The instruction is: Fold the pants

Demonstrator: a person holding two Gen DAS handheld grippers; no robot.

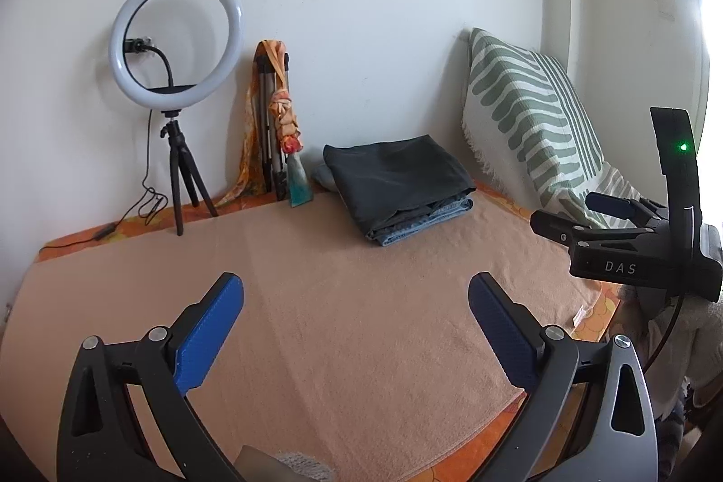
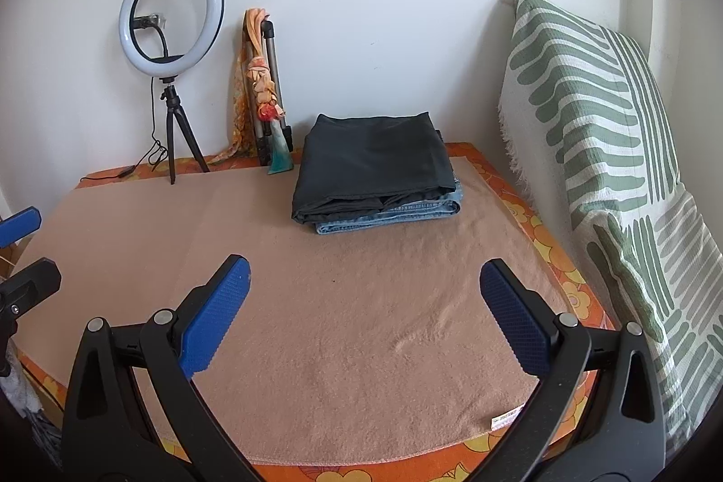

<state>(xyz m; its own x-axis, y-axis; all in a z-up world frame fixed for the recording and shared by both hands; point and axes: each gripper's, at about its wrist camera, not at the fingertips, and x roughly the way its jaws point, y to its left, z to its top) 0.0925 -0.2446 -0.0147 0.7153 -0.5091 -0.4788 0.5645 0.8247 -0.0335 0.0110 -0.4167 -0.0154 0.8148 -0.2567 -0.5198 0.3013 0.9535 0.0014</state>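
A folded pair of dark grey pants (image 1: 393, 175) (image 2: 375, 161) lies on top of a folded pair of blue jeans (image 1: 424, 220) (image 2: 388, 216), stacked at the far side of a peach blanket (image 1: 339, 301) (image 2: 352, 324). My left gripper (image 1: 354, 287) is open and empty, held above the near part of the blanket. My right gripper (image 2: 363, 269) is open and empty too, well short of the stack. In the left wrist view the right gripper (image 1: 574, 217) shows at the right edge, with its fingers apart. A blue pad of the left gripper (image 2: 18, 226) shows at the left edge of the right wrist view.
A ring light on a small tripod (image 1: 176, 48) (image 2: 171, 16) stands at the back left by the wall. A folded tripod with an orange scarf (image 1: 275, 120) (image 2: 262, 89) leans on the wall. A green striped pillow (image 1: 528, 116) (image 2: 610, 147) stands along the right side. An orange flowered sheet (image 2: 542, 238) edges the blanket.
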